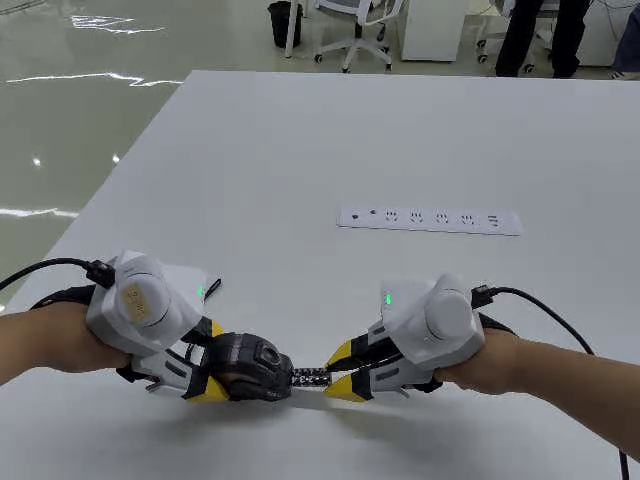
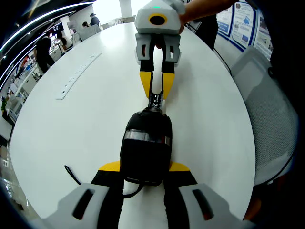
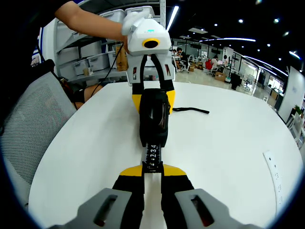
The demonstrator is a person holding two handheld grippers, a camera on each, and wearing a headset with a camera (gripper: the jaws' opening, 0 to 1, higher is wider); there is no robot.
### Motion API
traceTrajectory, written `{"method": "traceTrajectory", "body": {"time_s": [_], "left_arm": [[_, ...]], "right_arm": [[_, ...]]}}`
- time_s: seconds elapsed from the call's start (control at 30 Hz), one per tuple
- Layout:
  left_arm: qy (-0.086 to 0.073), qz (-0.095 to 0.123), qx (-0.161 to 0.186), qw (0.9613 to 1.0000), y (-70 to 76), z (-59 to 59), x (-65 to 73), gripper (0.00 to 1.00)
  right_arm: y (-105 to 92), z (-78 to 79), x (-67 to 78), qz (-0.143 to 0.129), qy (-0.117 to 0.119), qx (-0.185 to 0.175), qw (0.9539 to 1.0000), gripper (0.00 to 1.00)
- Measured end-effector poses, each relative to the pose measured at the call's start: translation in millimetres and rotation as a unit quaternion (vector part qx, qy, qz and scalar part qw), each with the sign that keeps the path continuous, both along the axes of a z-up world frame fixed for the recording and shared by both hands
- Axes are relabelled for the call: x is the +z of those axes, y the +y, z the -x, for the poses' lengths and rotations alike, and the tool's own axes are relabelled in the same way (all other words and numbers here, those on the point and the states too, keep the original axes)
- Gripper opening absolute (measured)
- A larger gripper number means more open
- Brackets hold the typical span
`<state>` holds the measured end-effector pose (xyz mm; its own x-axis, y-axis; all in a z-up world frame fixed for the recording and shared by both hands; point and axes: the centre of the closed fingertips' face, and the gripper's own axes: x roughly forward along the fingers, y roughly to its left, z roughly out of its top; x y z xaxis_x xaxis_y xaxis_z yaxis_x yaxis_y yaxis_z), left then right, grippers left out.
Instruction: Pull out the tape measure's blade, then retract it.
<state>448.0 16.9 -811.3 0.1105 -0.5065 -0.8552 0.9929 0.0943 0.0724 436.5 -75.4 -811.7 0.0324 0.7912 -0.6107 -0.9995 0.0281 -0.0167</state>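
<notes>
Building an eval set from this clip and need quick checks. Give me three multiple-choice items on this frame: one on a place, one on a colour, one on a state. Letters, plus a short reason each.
1. Where does the power strip lie?
A. on the floor
B. on the table, farther from the person than the tape measure
C. on a chair

2. What colour is the tape measure's case?
A. red
B. white
C. black

3. How does the blade stand?
A. a short length out, its tip pinched by the right tool
B. fully retracted
C. stretched across the whole table

Answers:
1 B: the head view shows it flat on the white top, past both tools.
2 C: the case gripped by the left tool is black.
3 A: the right gripper view shows a few numbered marks between the case and the shut fingertips.
</notes>
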Motion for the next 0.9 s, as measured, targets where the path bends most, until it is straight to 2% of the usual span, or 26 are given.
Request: {"method": "traceTrajectory", "body": {"time_s": [0.9], "left_arm": [[0.000, -0.001, 0.001, 1.0000, -1.2, 1.7, 1.0, 0.27]], "right_arm": [[-4.9, 0.9, 1.3, -0.003, 0.003, -0.001, 1.0000, 0.11]]}}
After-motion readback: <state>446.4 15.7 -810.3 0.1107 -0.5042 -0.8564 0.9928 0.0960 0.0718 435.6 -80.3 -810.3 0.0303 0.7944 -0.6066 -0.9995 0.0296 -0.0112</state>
